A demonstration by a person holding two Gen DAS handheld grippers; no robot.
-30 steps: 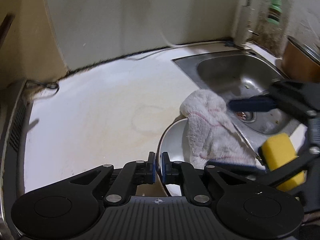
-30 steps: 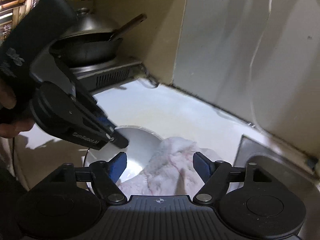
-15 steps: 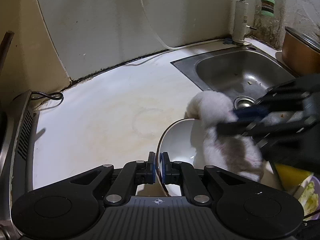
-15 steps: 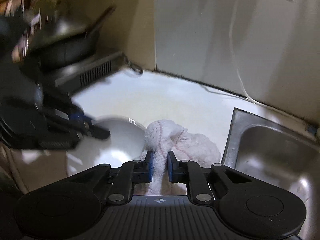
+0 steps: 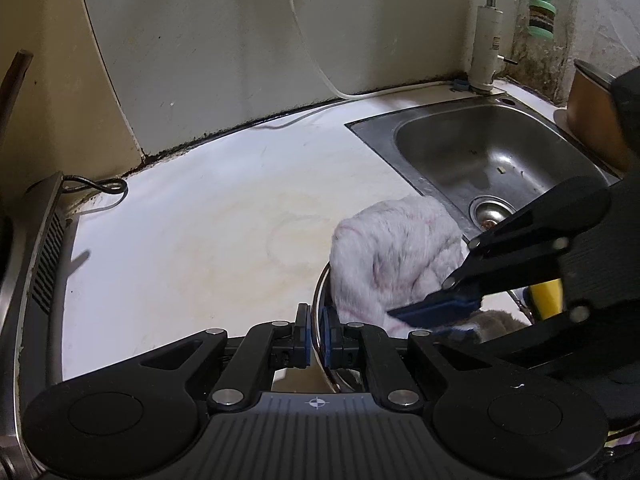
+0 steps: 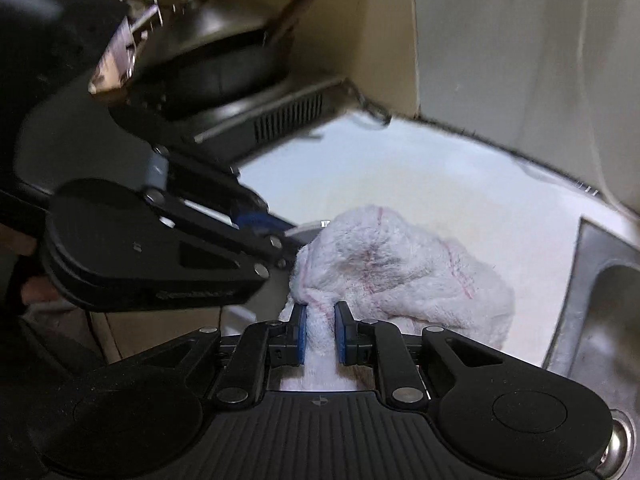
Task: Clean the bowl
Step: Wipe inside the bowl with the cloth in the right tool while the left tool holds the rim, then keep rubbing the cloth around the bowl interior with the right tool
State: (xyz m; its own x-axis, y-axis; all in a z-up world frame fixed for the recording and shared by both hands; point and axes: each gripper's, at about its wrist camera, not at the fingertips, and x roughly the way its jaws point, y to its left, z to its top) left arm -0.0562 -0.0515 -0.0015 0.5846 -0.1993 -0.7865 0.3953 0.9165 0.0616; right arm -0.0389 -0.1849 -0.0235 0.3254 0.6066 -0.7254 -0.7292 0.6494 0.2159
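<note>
My left gripper (image 5: 316, 336) is shut on the near rim of the white bowl (image 5: 320, 296), held tilted above the counter. A white cloth with pink stripes (image 5: 394, 256) fills the bowl and hides most of its inside. My right gripper (image 6: 320, 334) is shut on that cloth (image 6: 400, 272) and presses it against the bowl from the right; it also shows in the left wrist view (image 5: 436, 312). In the right wrist view the left gripper (image 6: 276, 240) reaches in from the left, and only a sliver of the bowl's rim (image 6: 304, 234) shows.
A steel sink (image 5: 492, 160) with a drain and tap (image 5: 486, 48) lies at the right. A yellow sponge (image 5: 546, 296) sits behind the right gripper. A brown pot (image 5: 592, 116) stands at the far right. A stove with a black pan (image 6: 228, 68) stands at the left.
My right gripper closed on the cloth and pushed it deeper into the bowl, toward the left gripper. The left gripper kept its hold on the rim.
</note>
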